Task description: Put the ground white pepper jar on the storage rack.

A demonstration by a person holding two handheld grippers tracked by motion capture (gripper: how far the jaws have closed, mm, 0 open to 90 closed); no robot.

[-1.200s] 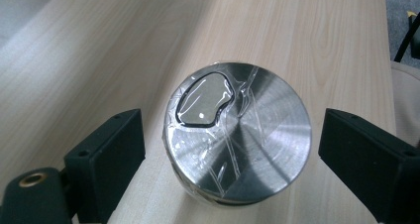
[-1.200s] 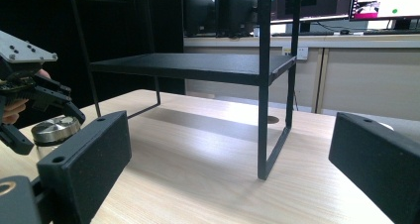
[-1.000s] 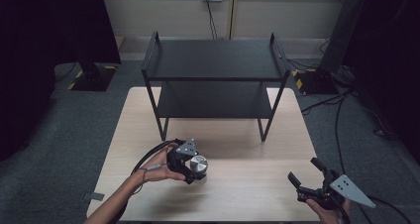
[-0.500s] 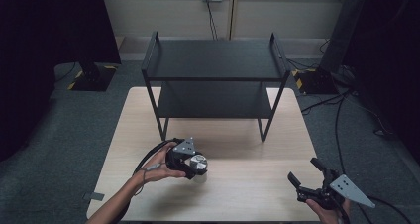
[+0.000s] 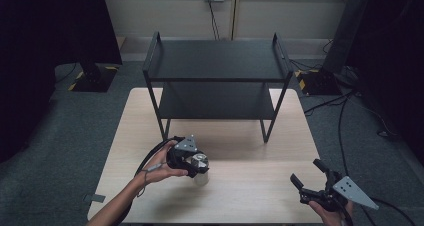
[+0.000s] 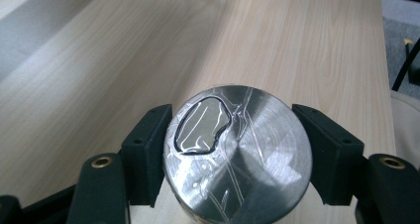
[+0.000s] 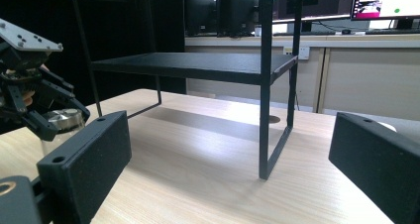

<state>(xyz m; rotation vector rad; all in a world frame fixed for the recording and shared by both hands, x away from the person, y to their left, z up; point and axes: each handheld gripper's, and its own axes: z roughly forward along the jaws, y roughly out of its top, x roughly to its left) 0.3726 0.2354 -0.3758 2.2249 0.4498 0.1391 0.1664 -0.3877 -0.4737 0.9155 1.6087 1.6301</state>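
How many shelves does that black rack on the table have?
2. The top shelf sits high between the raised end rails. The lower shelf hangs right under it, above the wooden table. Nothing visible on either.

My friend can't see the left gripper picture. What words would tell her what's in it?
Two black jaws of the left gripper squeeze a shiny metal can from both sides, seen from above its taped lid. The can stands on a pale wooden table.
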